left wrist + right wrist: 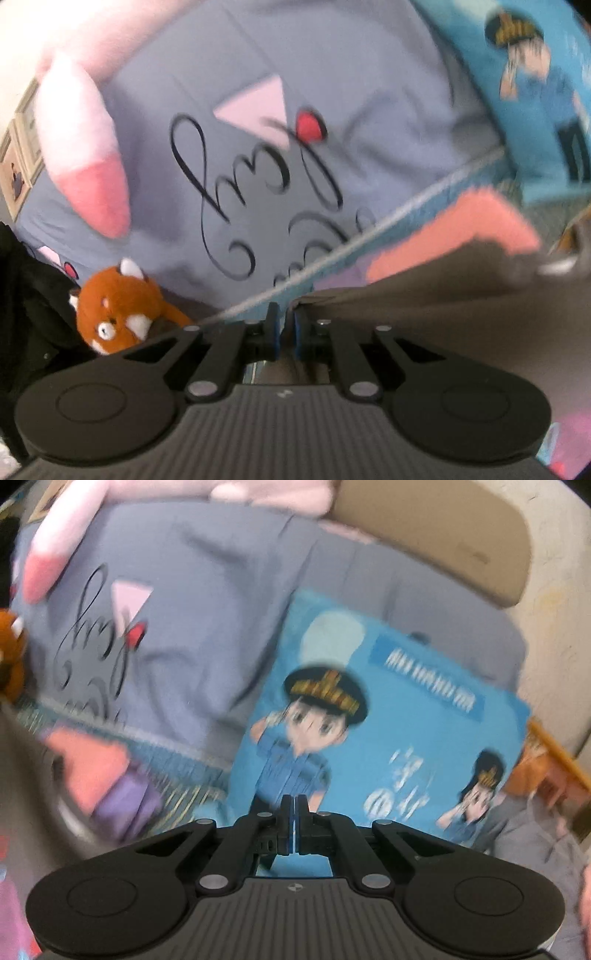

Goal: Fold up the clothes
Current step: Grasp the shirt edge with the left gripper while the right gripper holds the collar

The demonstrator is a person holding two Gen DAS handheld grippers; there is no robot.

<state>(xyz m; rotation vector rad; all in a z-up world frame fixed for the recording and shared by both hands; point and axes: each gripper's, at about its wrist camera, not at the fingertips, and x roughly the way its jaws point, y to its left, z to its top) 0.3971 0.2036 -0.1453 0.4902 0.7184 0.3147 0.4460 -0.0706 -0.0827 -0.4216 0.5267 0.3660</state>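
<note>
- Left wrist view: the left gripper (pixel 284 325) has its jaws drawn almost together, with only a thin slit between the blue pads (pixel 297 334). A grey-brown cloth (pixel 424 314) starts right at the fingertips and spreads to the right; its edge seems to be pinched there, though blur makes this uncertain.
- Beyond it lies a grey bedsheet (pixel 258 74) printed with black script, a pink triangle and a red heart.
- A pink and white plush limb (pixel 85 155) hangs over the sheet at left, and an orange plush toy (pixel 114 314) lies low on the left beside something black.
- A blue cartoon pillow (pixel 535 96) sits at upper right, and a coral-pink fabric (pixel 461 236) lies just above the cloth.
- Right wrist view: the right gripper (pixel 295 812) has its jaws pressed fully together; I cannot tell whether anything sits between them.
- The blue cartoon pillow (pixel 388 738) fills the space straight ahead, resting on the grey bedsheet (pixel 221 609).
- A coral-pink fabric (pixel 92 764) over purple fabric lies at left, badly blurred.
- A beige headboard (pixel 443 535) stands behind.
</note>
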